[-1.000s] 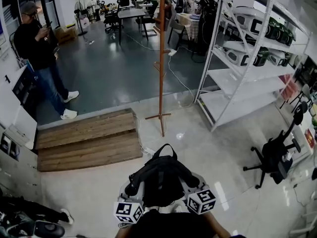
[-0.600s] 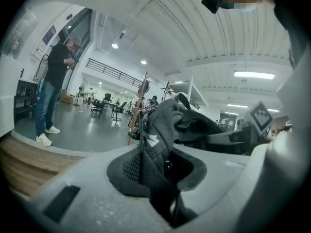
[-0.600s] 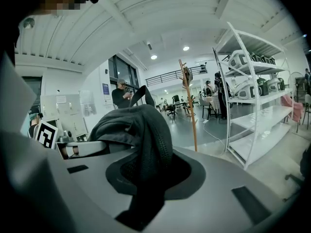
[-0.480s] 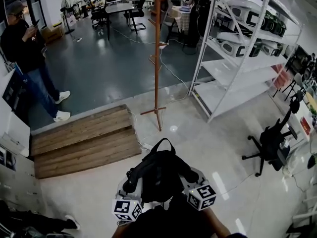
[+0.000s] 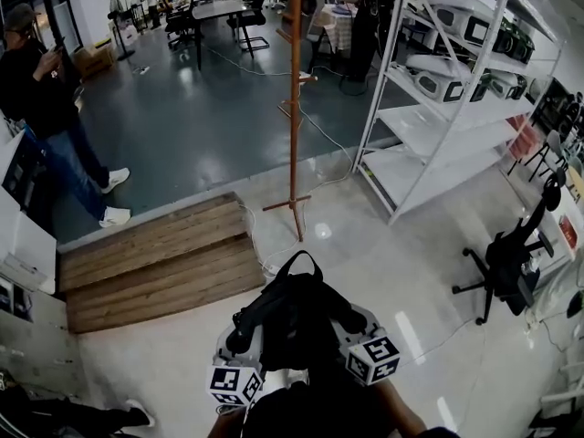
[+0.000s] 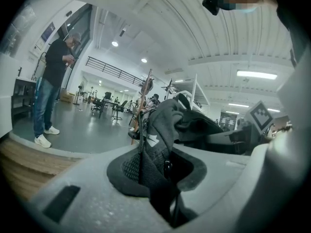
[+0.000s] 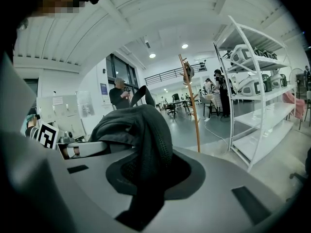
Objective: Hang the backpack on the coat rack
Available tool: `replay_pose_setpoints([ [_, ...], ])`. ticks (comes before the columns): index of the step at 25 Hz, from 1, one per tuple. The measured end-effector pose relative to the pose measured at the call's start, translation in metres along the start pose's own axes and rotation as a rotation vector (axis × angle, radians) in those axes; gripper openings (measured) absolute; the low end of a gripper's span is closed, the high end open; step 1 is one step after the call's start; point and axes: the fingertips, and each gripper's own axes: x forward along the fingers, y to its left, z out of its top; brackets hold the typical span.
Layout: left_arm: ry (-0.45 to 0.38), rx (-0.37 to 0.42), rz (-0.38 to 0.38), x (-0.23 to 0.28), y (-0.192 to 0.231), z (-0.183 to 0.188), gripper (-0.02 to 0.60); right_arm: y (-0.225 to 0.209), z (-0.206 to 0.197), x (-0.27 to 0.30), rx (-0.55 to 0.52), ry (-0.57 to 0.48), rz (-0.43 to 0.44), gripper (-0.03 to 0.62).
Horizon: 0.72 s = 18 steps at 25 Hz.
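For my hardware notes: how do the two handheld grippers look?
The left gripper and the right gripper both have light grey moulded bodies with a dark rounded recess around the jaws. Each carries a white cube printed with black square markers: left cube, right cube.

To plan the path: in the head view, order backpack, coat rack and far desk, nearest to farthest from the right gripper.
1. The backpack, held by the right gripper.
2. The coat rack, ahead on the floor.
3. The desk, far back, leftward.

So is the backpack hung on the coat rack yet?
Not hung: left gripper and right gripper grip the backpack, apart from the coat rack.
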Motion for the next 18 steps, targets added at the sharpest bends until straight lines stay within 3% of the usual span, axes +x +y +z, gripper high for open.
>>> replay_pose_setpoints([
  [18,0.032,-0.029,0.113,0.135,0.038,0.030,0.087,-0.092,0.058,0.115,-0.014,0.033,0.111,0.081],
])
